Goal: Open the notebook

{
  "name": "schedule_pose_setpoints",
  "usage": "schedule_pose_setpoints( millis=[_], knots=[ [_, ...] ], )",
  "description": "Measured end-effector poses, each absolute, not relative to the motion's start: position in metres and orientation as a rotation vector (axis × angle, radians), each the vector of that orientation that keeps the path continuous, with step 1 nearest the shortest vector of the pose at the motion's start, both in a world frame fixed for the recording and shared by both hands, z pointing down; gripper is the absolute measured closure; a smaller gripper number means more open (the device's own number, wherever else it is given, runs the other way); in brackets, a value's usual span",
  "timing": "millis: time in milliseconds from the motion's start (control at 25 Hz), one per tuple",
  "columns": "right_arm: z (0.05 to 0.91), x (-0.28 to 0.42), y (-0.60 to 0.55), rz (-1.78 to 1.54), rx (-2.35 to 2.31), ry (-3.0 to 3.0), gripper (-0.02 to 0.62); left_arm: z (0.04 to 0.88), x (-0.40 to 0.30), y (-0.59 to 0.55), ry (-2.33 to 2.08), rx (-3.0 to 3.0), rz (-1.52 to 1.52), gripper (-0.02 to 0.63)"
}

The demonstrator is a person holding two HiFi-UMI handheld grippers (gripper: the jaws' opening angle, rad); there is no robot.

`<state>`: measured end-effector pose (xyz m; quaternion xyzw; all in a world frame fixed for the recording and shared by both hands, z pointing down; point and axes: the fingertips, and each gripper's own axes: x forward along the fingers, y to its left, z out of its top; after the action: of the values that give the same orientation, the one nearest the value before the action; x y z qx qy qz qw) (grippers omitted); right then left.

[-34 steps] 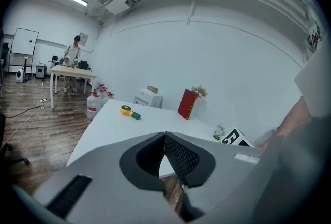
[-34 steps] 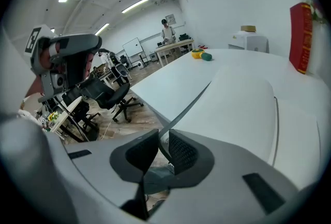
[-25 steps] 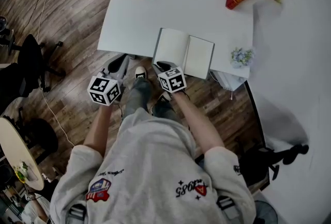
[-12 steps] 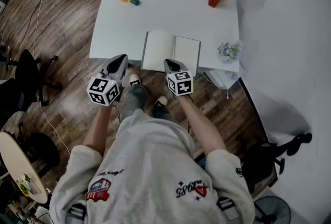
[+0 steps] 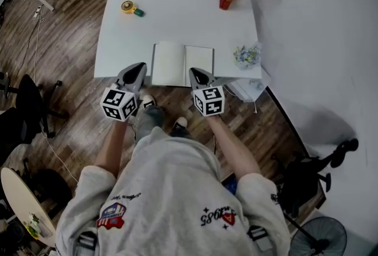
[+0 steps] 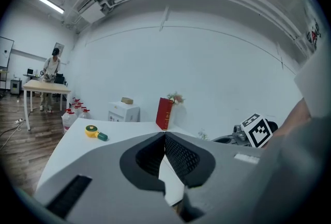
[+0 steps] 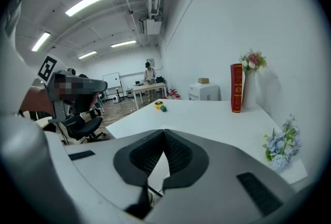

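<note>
Two tools, the grey left tool (image 5: 139,65) and right tool (image 5: 193,72), hang clenched (both empty) near the open white-paged notebook (image 5: 182,64) on the white surface (image 5: 177,12).

right gripper (image 7: 164,131): jaws together, empty | table (image 7: 207,114): white | book (image 7: 236,88): red, upright at far edge | flowers (image 7: 279,148): blue, near right edge

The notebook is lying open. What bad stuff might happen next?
1. The notebook lies right at the table's near edge, and the left gripper and right gripper, both shut, hover just in front of it. A careless swing might push it askew or flip a page.
2. The blue flowers sit by the table's right edge, beside the notebook. A bump from the right gripper might knock them off.
</note>
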<state>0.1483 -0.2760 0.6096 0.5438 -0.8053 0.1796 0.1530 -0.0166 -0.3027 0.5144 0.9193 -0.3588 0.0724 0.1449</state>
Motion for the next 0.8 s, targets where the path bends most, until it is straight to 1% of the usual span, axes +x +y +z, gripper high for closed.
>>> schedule_pose_setpoints(
  millis=[440, 800],
  knots=[
    [0.510, 0.182, -0.260, 0.239, 1.686, -2.402, 0.592, 0.478, 0.027, -0.302, -0.990, 2.764, 0.180, 0.601],
    [0.459, 0.191, -0.252, 0.167, 1.784, -2.465, 0.592, 0.453, 0.043, -0.295, -0.977, 2.831, 0.145, 0.601]
  ],
)
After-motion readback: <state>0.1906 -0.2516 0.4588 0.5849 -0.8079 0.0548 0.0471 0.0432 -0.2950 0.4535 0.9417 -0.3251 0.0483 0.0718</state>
